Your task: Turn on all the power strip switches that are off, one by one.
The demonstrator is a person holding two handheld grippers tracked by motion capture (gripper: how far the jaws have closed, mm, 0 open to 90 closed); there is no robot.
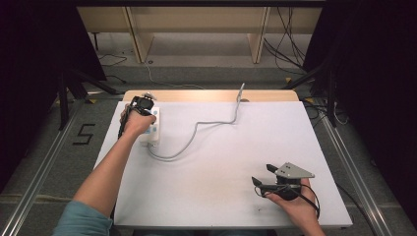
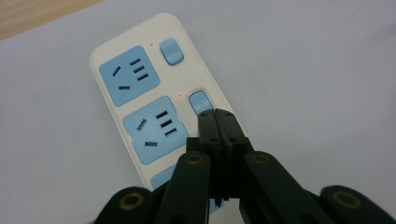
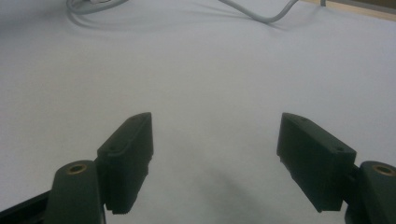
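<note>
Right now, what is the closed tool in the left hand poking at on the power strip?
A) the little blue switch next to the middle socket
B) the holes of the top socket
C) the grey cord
A: the shut left tool has its tips on the blue switch beside the middle socket of the power strip.

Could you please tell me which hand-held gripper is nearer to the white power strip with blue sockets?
Left. The left hand-held gripper presses a blue switch on the white power strip; the right hand-held gripper rests far across the table.
</note>
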